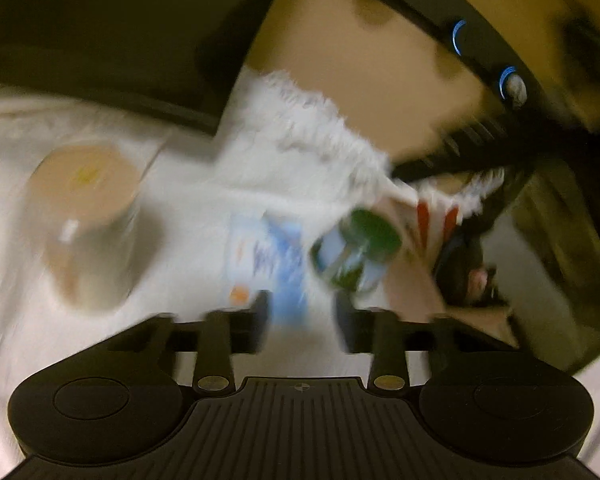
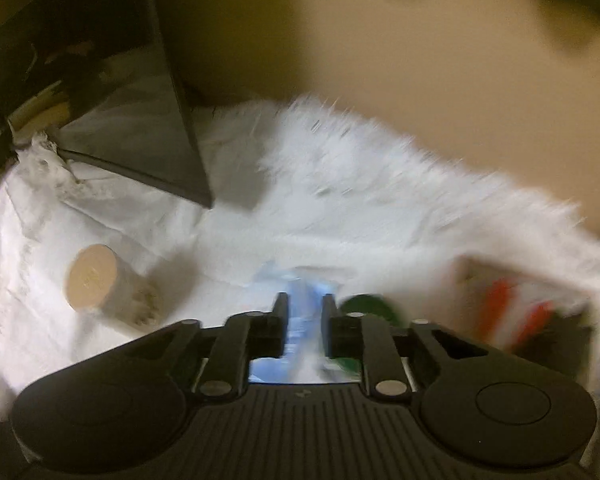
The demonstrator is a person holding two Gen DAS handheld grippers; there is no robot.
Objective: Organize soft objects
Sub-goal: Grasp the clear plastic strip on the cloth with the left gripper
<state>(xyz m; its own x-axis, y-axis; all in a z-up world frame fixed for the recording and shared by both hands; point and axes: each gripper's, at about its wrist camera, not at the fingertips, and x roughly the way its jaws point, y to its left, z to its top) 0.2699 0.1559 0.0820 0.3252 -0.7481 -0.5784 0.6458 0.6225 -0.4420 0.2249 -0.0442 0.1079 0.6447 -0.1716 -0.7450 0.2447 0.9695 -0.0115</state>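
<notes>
Both views are blurred. A blue and white soft packet (image 1: 268, 256) lies on the white cloth (image 1: 172, 320) beside a green-lidded jar (image 1: 356, 248). My left gripper (image 1: 300, 316) hovers at the packet's near end. Its jaws stand a little apart, and bare cloth shows between the packet and the right finger. In the right wrist view the packet (image 2: 304, 304) fills the narrow gap of my right gripper (image 2: 305, 316). Blur hides whether the pads press on it or it lies below them. The green lid (image 2: 366, 308) sits just right of those fingers.
A clear jar with a beige lid (image 1: 88, 216) stands at the left. A fluffy white cloth (image 1: 300, 140) drapes behind, over a white box with red stripes (image 1: 432, 216). A black panel (image 2: 140, 120) rises at the back left; a dark device with blue rings (image 1: 460, 36) sits upper right.
</notes>
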